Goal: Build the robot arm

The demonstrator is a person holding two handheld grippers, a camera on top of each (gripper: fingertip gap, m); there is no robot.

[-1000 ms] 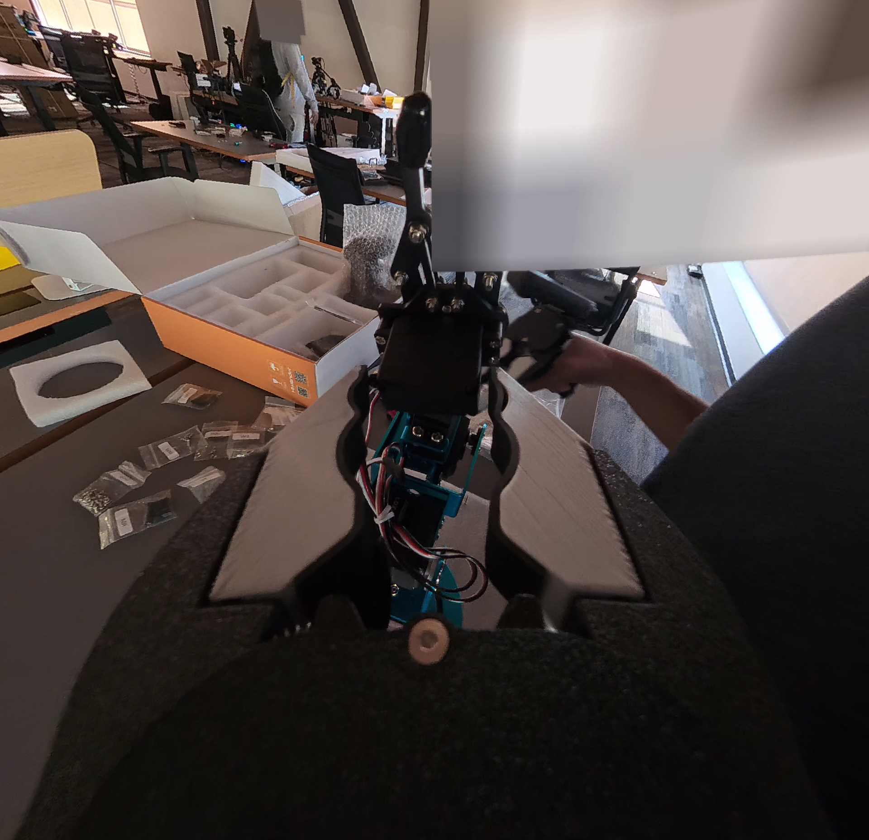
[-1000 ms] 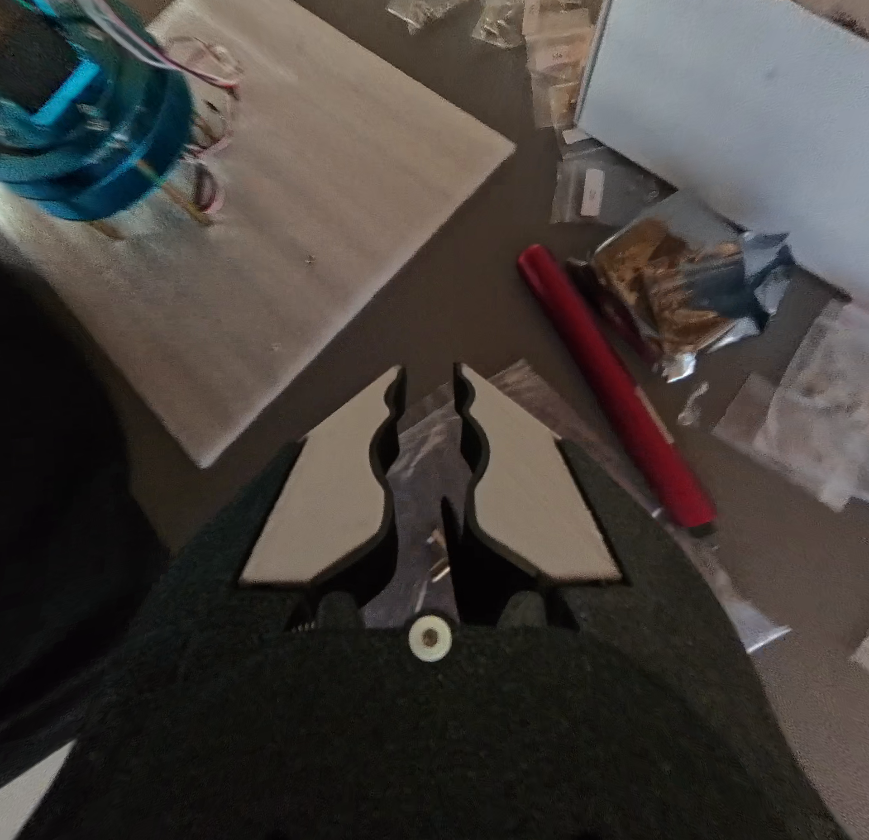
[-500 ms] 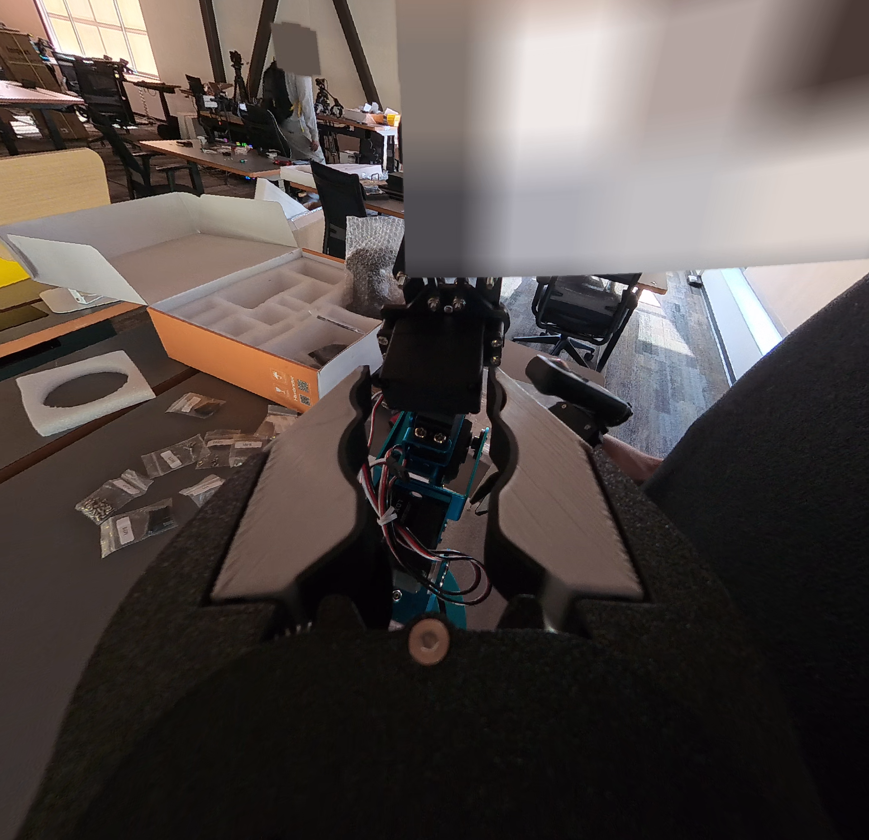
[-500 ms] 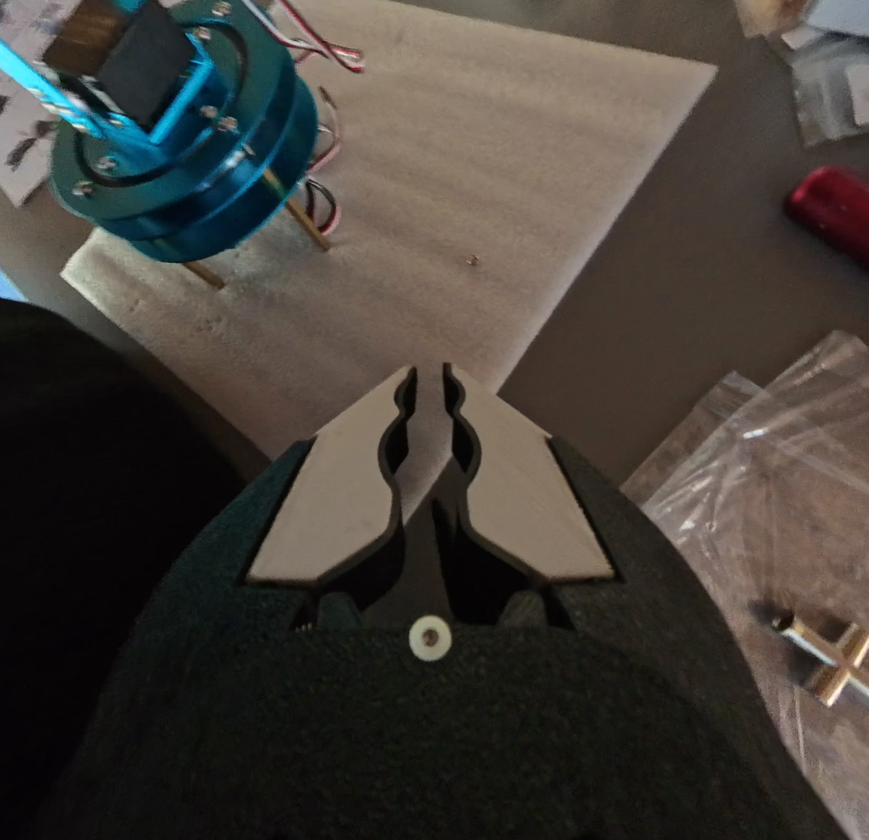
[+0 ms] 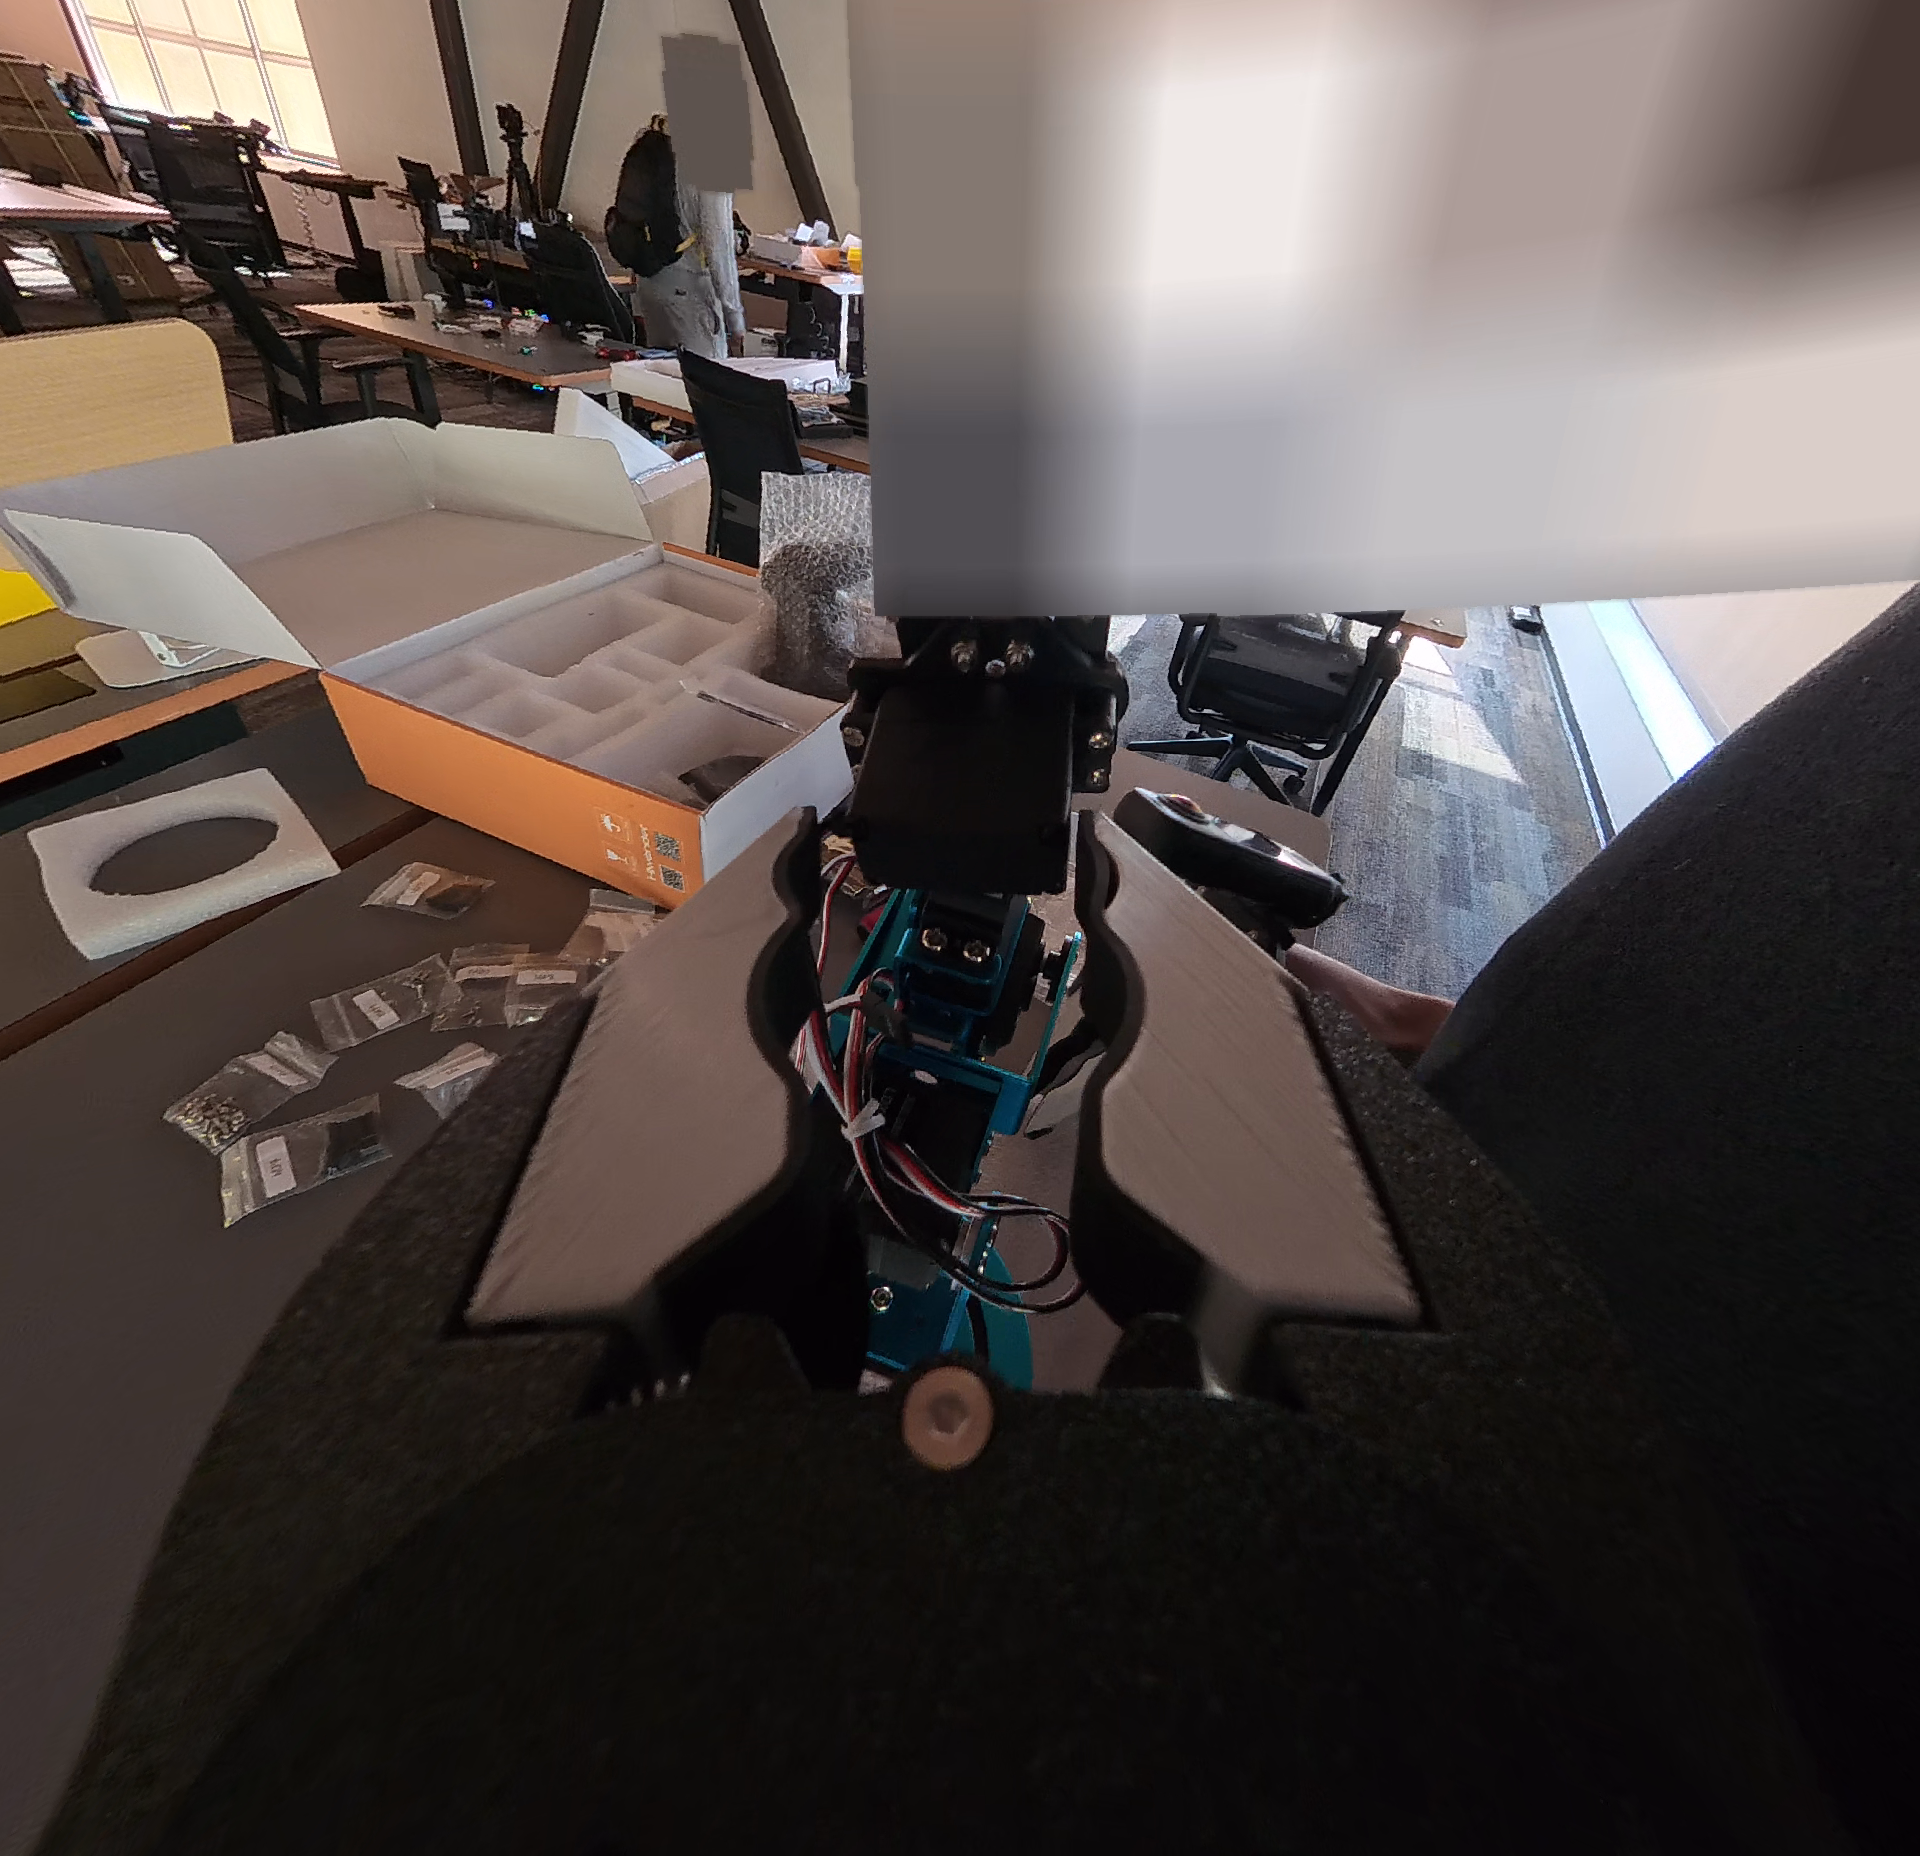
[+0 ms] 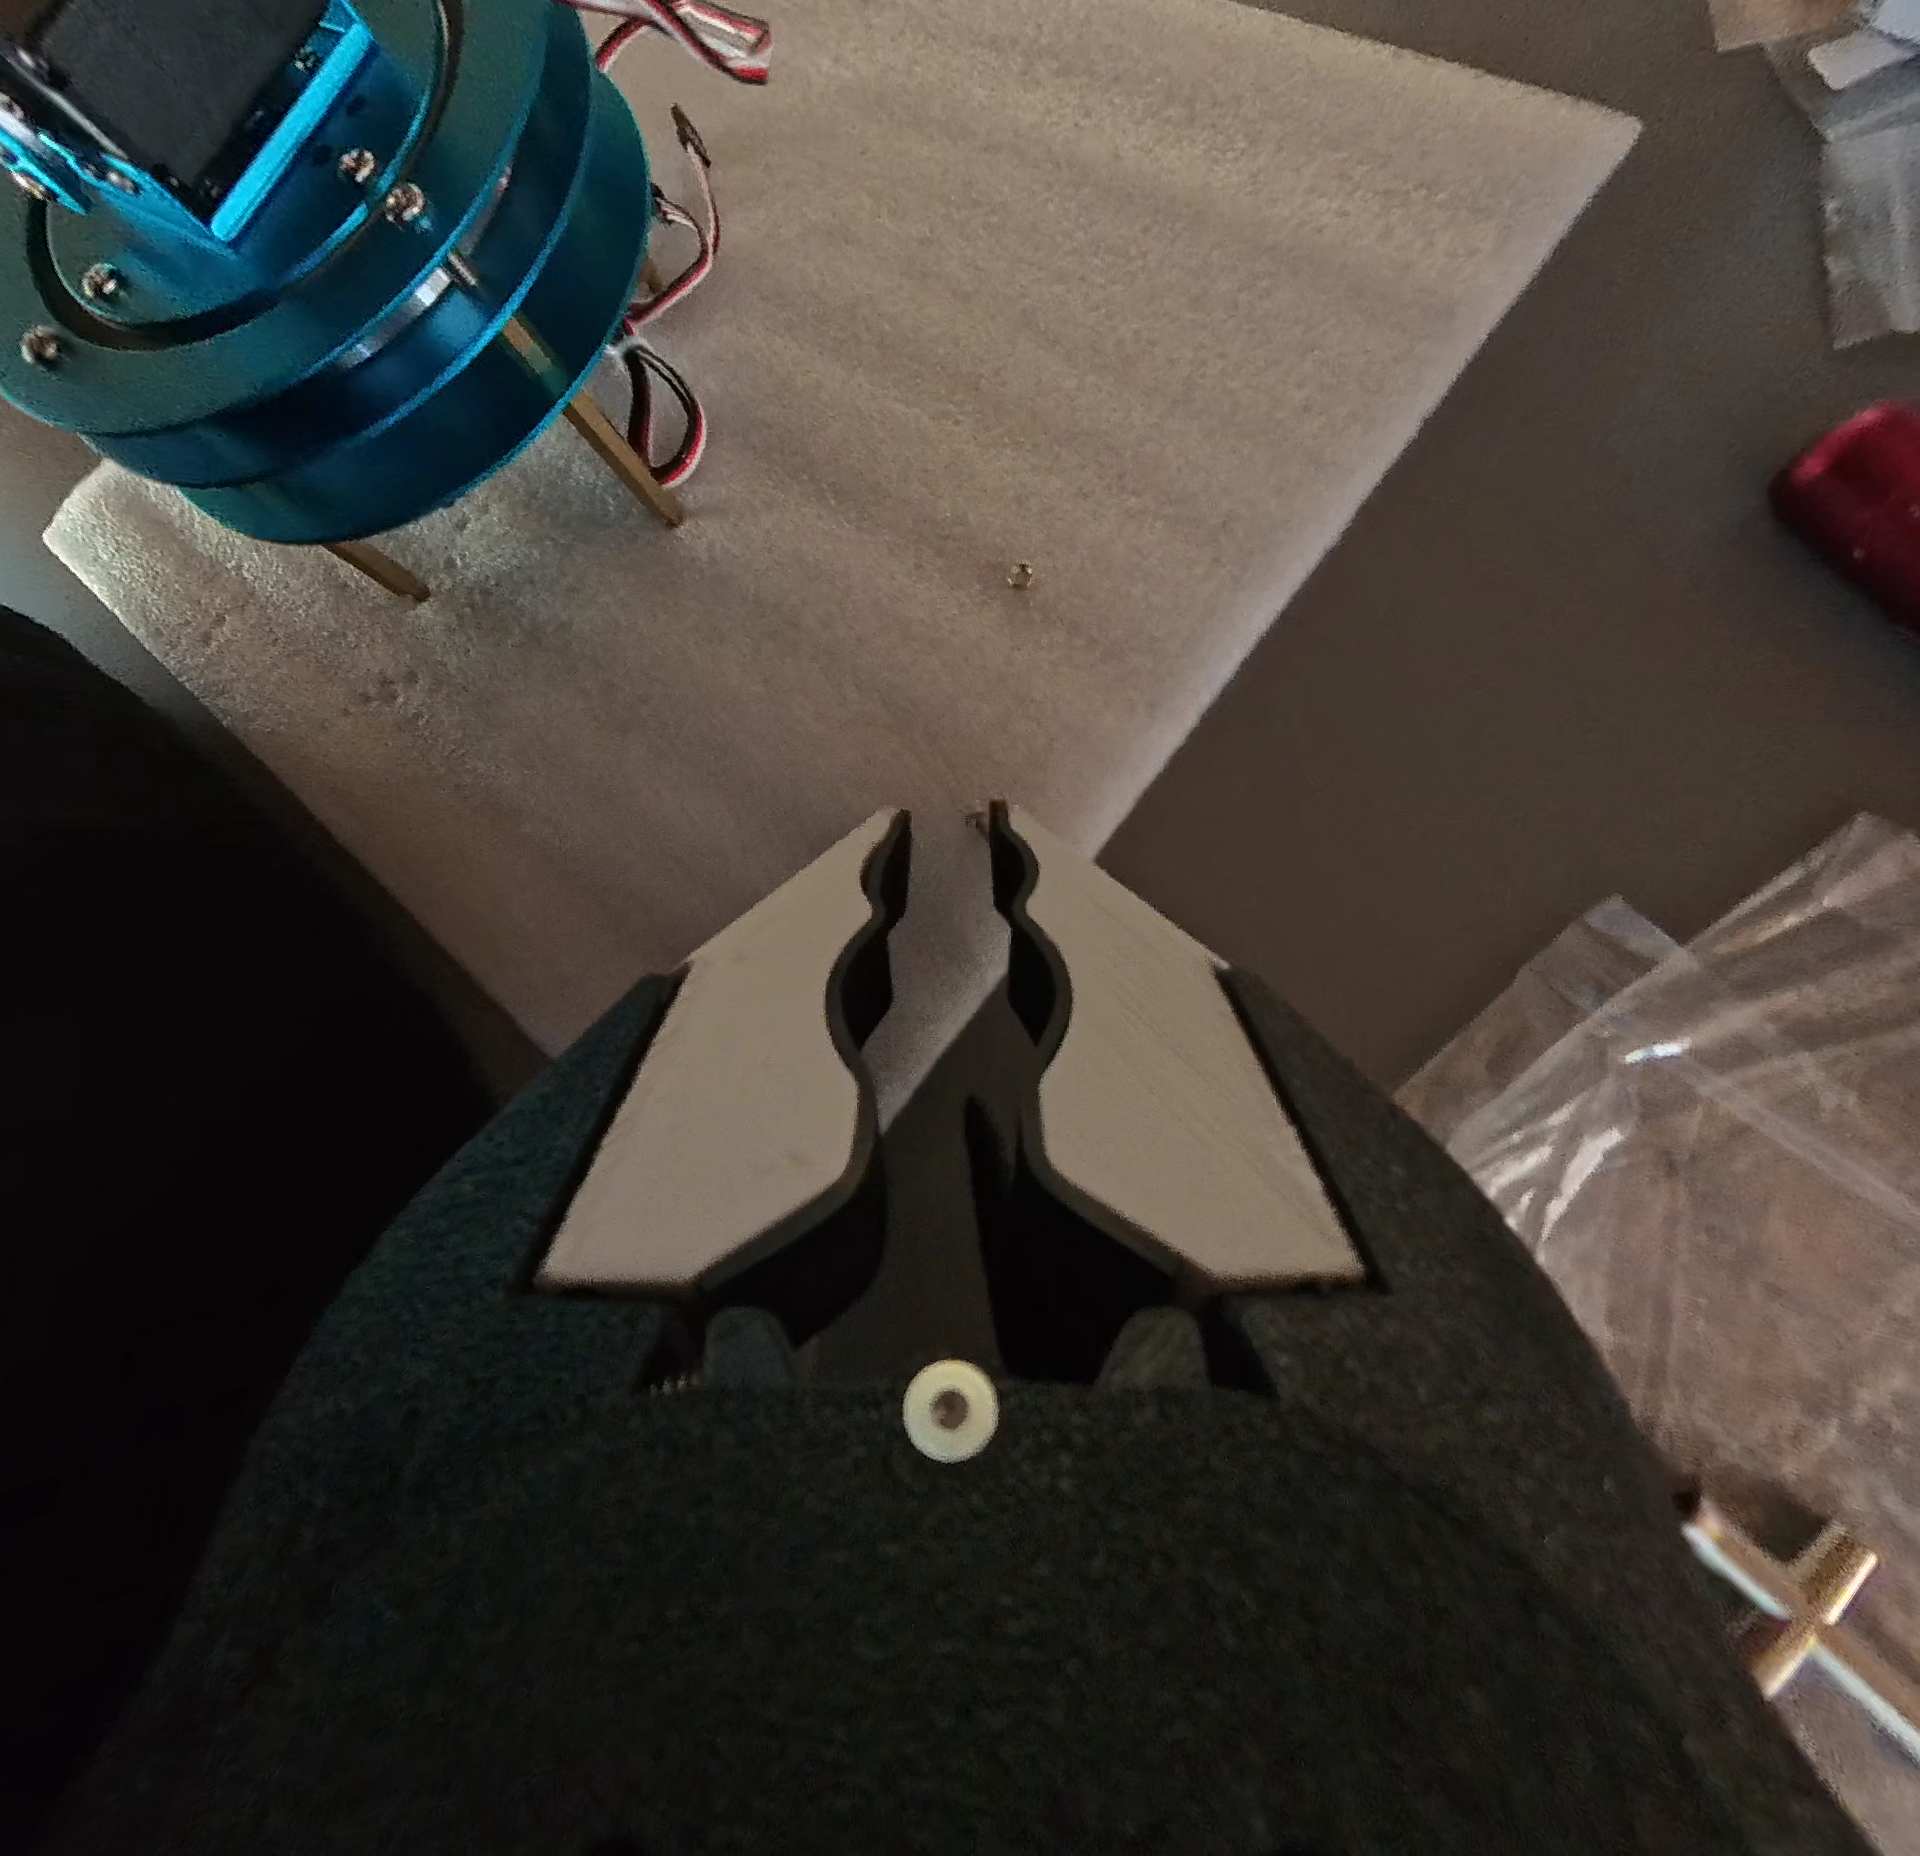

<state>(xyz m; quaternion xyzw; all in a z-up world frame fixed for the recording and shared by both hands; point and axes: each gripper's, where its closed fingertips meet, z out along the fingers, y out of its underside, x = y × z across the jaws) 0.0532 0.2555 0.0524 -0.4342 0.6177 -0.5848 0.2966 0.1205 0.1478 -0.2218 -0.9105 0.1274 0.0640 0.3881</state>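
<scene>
My left gripper point(image 5: 940, 850) is shut on a small blue metal robot arm point(image 5: 956, 985). Its fingers press the black servo block point(image 5: 971, 767) at the top, and red, white and black wires hang between them. In the right wrist view the arm's round blue base point(image 6: 291, 279) stands on brass legs on a white foam sheet point(image 6: 1091, 300). My right gripper point(image 6: 948, 817) hovers over the sheet's near corner, its jaws a narrow gap apart with nothing between them. A tiny metal piece point(image 6: 975, 820) shows at its right fingertip. A small nut point(image 6: 1019, 572) lies on the foam.
An open orange and white box point(image 5: 540, 778) with a foam tray, a foam piece with an oval hole point(image 5: 62, 871) and small parts bags point(image 5: 343, 1017) lie to the left. A red cylinder point(image 6: 1860, 497), clear bags point(image 6: 1714, 1131) and a brass cross piece point(image 6: 1797, 1619) lie to the right. A person point(image 5: 686, 248) stands far back. One gripper's finger ends stand about 30 cm off the other's.
My right gripper has moved left, from over the clear bag and red cylinder to over the foam sheet's corner near the blue base, and its jaws have narrowed. My left gripper still holds the arm.
</scene>
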